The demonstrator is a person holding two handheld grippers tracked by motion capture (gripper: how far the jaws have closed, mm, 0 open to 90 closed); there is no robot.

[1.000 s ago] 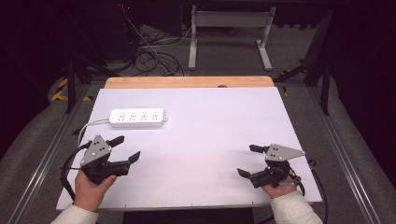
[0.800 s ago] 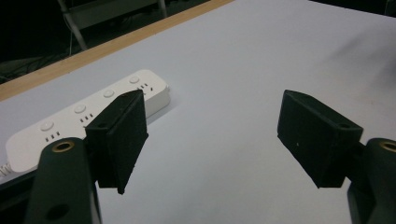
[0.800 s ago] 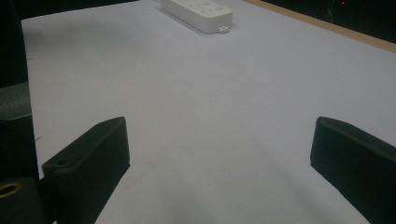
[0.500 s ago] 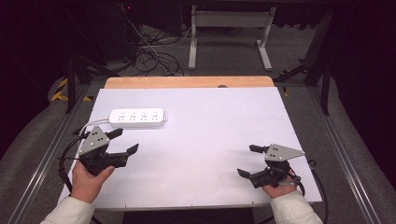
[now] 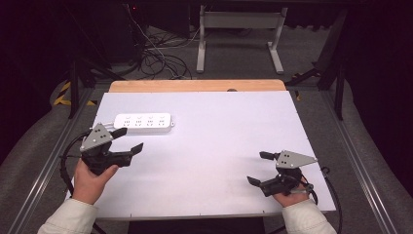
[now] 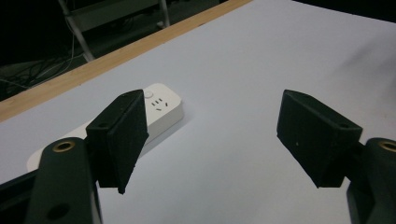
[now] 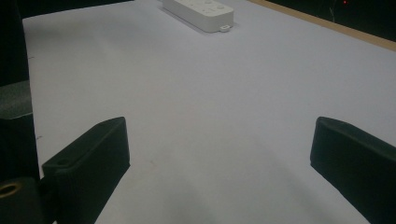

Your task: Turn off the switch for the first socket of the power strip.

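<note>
A white power strip (image 5: pixel 143 122) lies flat on the white table (image 5: pixel 219 131) at the back left. My left gripper (image 5: pixel 127 140) hovers just in front of it, open and holding nothing. In the left gripper view the strip's end (image 6: pixel 161 105) sits just behind the left jaw, with the left gripper (image 6: pixel 210 140) spread wide. My right gripper (image 5: pixel 259 168) rests near the front right corner, open and apart from everything. The right gripper view has the power strip (image 7: pixel 198 11) far off at the top, beyond the right gripper (image 7: pixel 219 163).
A wooden strip (image 5: pixel 197 86) runs along the table's far edge. Behind it are tangled cables (image 5: pixel 156 58) on the floor and a metal stand (image 5: pixel 238 34). Metal rails (image 5: pixel 358 161) flank both sides of the table.
My left gripper has moved forward and slightly up toward the power strip. The right gripper has stayed put.
</note>
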